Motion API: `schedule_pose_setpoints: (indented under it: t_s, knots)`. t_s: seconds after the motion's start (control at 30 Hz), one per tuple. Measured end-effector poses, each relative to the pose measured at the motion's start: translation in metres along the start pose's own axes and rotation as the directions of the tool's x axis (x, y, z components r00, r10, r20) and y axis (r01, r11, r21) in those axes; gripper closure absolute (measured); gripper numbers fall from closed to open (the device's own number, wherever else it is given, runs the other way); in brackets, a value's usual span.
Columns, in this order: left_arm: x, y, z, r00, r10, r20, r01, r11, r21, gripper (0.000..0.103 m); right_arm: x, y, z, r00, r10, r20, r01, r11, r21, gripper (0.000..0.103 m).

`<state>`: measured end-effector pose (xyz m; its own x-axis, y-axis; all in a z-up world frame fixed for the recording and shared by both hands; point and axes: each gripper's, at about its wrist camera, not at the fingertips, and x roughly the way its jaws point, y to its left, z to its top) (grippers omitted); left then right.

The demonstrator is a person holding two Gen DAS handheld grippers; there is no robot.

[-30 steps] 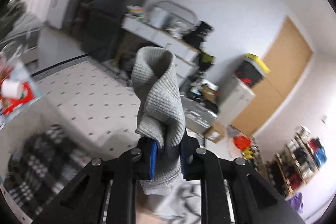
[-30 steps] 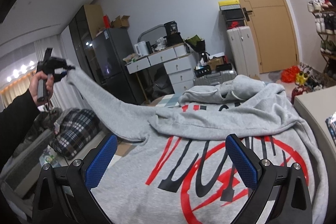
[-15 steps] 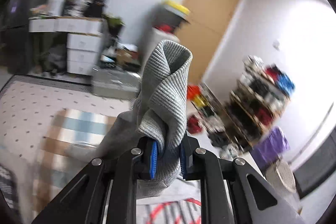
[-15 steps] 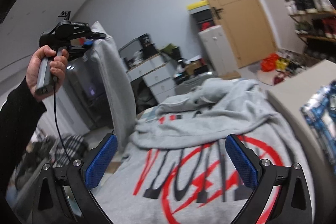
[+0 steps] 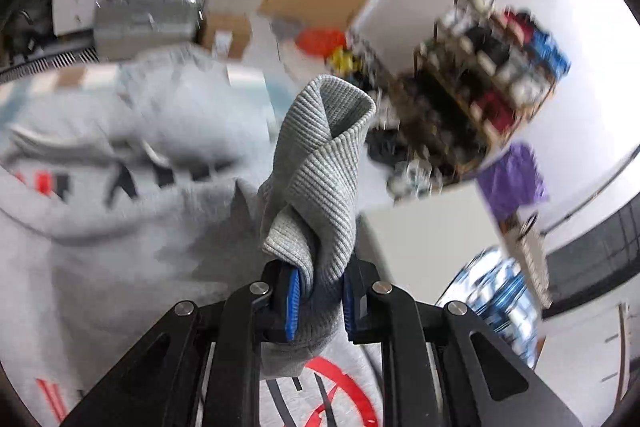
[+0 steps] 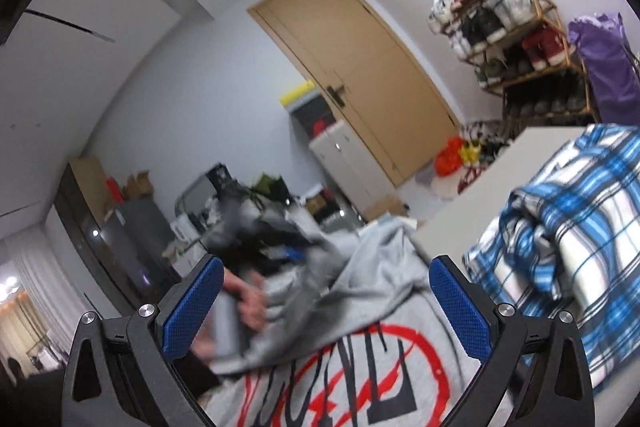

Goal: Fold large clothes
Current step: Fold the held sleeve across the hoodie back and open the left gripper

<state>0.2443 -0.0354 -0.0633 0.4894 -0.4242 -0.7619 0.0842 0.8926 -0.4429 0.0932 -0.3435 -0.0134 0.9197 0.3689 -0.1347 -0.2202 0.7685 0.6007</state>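
A large grey hoodie (image 5: 100, 227) with a red and black print lies spread out below both grippers. My left gripper (image 5: 318, 297) is shut on the hoodie's ribbed sleeve cuff (image 5: 320, 163), which stands up between the blue pads and hangs over the hoodie's body. In the right wrist view the hoodie (image 6: 360, 367) fills the lower middle, and the person's hand (image 6: 244, 301) holding the left gripper is a blur over it, with the grey sleeve draped across. My right gripper (image 6: 324, 307) stands wide open above the printed front, with nothing between its fingers.
A blue and white plaid shirt (image 6: 568, 239) lies folded on a pale surface (image 6: 500, 167) at the right. Behind are a wooden door (image 6: 360, 75), a shoe rack (image 6: 508, 27), a purple bag (image 6: 604, 63), drawers and a dark cabinet (image 6: 104, 231).
My left gripper has swung from high at the left down and across over the hoodie, carrying the sleeve cuff. The right gripper has turned right, bringing the plaid shirt into view.
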Motion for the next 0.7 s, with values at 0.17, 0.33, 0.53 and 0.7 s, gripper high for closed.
schedule_pose_setpoints:
  t_s: [0.17, 0.33, 0.53, 0.7]
  knots:
    - [0.024, -0.032, -0.022, 0.991, 0.058, -0.118, -0.042, 0.991, 0.13, 0.091, 0.009, 0.011, -0.003, 1.0, 0.017, -0.023, -0.019, 0.998, -0.063, 0.0]
    - [-0.004, -0.044, -0.025, 0.987, 0.051, -0.154, -0.012, 0.97, 0.242, 0.054, 0.019, 0.018, -0.01, 0.998, 0.014, -0.056, -0.019, 0.995, -0.098, 0.0]
    - [-0.07, 0.0, -0.027, 0.993, 0.027, -0.114, 0.005, 0.964, 0.267, 0.023, 0.025, 0.012, -0.015, 0.996, -0.017, -0.087, 0.01, 0.997, -0.081, 0.0]
    - [-0.074, 0.071, -0.027, 0.969, 0.238, -0.073, -0.218, 0.953, 0.211, 0.023, 0.03, 0.016, -0.022, 0.993, -0.028, -0.115, 0.016, 0.994, -0.104, 0.0]
